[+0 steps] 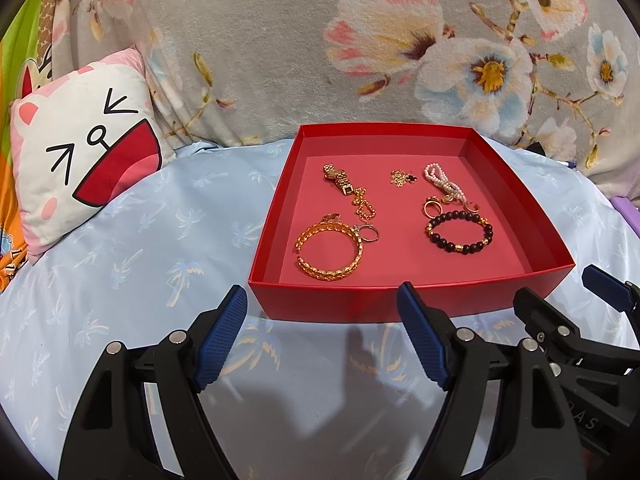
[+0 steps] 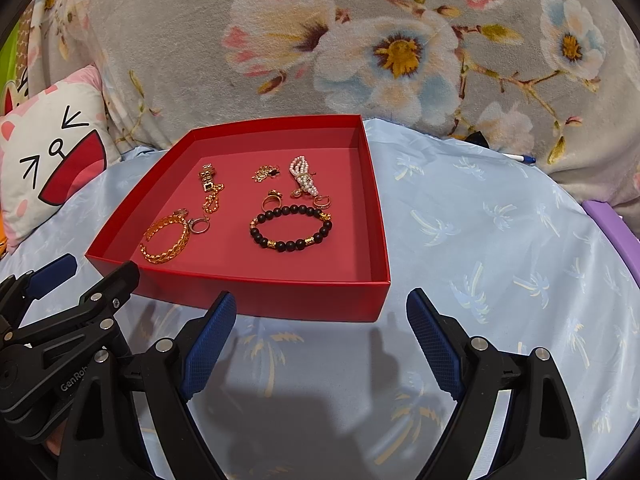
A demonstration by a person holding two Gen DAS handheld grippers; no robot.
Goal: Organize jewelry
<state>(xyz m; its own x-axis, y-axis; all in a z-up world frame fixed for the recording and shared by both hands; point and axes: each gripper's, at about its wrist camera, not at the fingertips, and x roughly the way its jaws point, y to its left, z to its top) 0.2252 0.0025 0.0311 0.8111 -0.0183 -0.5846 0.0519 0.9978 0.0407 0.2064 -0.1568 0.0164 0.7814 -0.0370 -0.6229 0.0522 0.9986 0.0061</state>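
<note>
Both spread wide and empty: left gripper (image 1: 322, 334), right gripper (image 2: 320, 338), low in frame before shallow red cardboard tray (image 1: 360, 304). Inside it, gold bangle (image 1: 329, 251), black bead bracelet (image 1: 460, 230), pearl strand (image 1: 442, 180). Either sorted already or awaiting sorting; unclear.

A pale blue sheet (image 1: 160, 248) printed with small palm trees covers the surface. Behind it hangs a grey plush blanket (image 1: 280, 40) with large pink, cream and blue flowers. At the left, a white and pink cartoon-face cushion (image 1: 80, 152) leans against the blanket. A pen (image 2: 518, 157) lies at the blanket's foot, and a purple edge (image 2: 612, 224) shows at far right.
</note>
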